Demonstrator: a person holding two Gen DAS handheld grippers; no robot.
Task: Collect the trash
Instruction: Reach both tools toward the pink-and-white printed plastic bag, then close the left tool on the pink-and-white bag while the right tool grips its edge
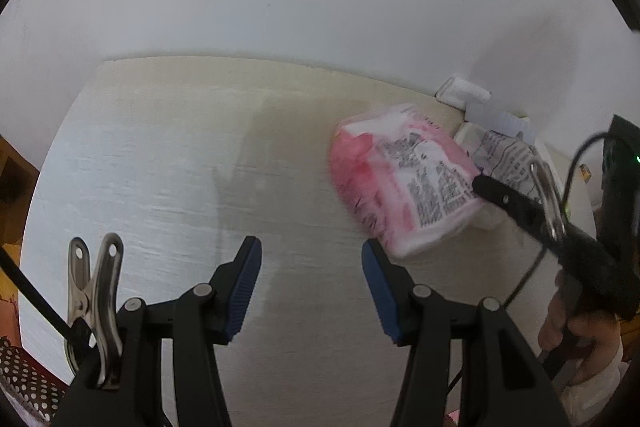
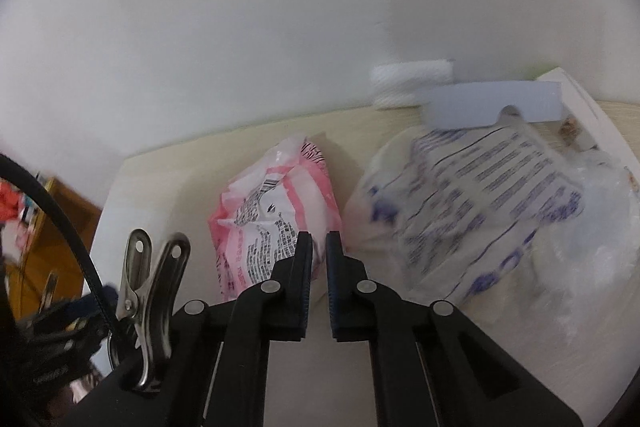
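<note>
Now the right gripper (image 2: 319,247) has its jaws nearly together, pinching the near edge of the pink-and-white printed plastic wrapper (image 2: 276,211), which lies on the pale wooden tabletop (image 1: 160,155) near its back edge. Meanwhile the left gripper (image 1: 311,267) hangs open over bare tabletop.

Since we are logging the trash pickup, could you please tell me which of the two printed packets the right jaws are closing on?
The pink packet: the right gripper pinches its near edge. The white packet with blue print lies untouched to its right.
</note>
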